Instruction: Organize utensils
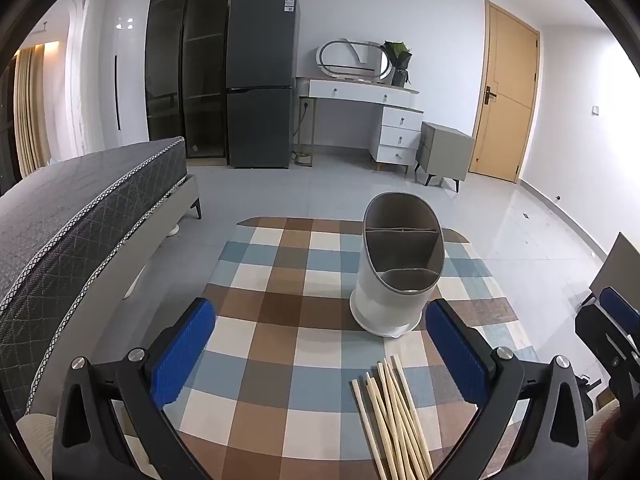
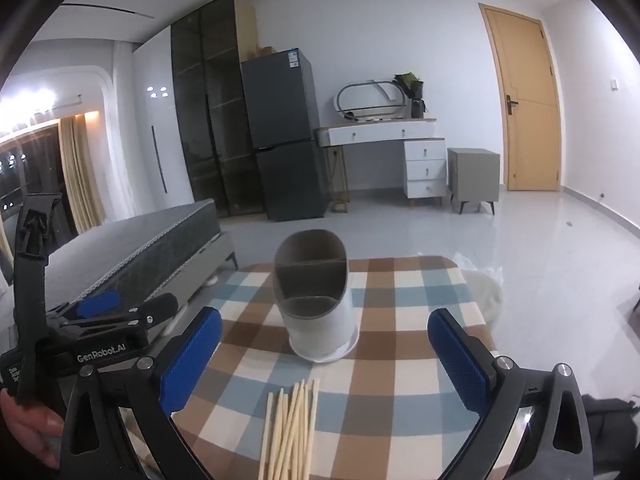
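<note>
Low in the centre of both wrist views, a loose bundle of wooden chopsticks (image 1: pixel 394 416) lies on the checkered tabletop (image 1: pixel 280 340), fanned slightly and running out of the bottom edge of the frame. Just beyond them, toward mid-frame, stands the white utensil holder (image 1: pixel 394 276), upright, with its slanted grey-lined mouth split into 3 compartments, all of which look empty to me.

I have my left claw (image 1: pixel 320 354) spread wide and holding nothing, its blue pads (image 1: pixel 182 350) standing well apart on either side of the checks. My right claw (image 2: pixel 324 356) is likewise released and empty, and it frames the holder and the near tips of the sticks.

I judge the chopsticks light, stiff and slim, so they will roll or scissor apart if pinched at one end. I would close across the bundle near its middle, where the sticks overlap most, and squeeze squarely. The holder looks light as well; a clumsy drop could tip it.
</note>
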The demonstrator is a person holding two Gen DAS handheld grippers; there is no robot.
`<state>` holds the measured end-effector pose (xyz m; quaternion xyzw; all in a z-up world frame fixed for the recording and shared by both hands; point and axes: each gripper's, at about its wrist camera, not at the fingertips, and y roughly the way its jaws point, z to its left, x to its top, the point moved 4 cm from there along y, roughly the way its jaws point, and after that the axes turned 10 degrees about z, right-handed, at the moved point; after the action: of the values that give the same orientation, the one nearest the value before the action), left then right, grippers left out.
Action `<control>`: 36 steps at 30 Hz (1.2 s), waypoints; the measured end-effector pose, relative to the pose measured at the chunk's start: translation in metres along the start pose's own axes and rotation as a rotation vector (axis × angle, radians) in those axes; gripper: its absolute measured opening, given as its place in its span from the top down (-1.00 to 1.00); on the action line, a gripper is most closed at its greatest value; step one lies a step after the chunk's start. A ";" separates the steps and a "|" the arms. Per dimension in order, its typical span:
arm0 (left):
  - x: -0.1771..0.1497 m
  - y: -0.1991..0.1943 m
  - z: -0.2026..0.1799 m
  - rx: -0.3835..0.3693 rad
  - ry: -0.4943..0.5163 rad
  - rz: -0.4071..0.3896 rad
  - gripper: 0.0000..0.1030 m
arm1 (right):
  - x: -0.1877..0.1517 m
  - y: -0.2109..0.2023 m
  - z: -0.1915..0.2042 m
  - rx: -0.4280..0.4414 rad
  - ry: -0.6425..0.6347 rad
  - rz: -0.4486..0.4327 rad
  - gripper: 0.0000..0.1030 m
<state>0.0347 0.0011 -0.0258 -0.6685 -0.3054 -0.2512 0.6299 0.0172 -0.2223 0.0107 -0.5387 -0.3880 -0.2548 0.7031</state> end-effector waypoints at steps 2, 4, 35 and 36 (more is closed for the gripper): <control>-0.001 0.000 -0.001 -0.003 -0.002 0.001 -0.98 | 0.001 -0.001 -0.001 -0.004 0.002 0.002 -1.00; -0.001 0.000 -0.001 -0.005 -0.002 0.003 -0.98 | 0.000 0.000 -0.001 -0.008 0.000 0.002 -1.00; -0.004 0.002 -0.001 -0.014 -0.011 0.029 -0.98 | 0.001 -0.003 -0.001 -0.040 -0.007 -0.015 -1.00; -0.004 0.002 -0.001 -0.015 -0.011 0.031 -0.98 | 0.001 -0.003 -0.001 -0.041 -0.006 -0.015 -1.00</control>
<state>0.0330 -0.0004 -0.0300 -0.6793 -0.2967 -0.2400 0.6268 0.0160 -0.2243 0.0131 -0.5509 -0.3889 -0.2663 0.6887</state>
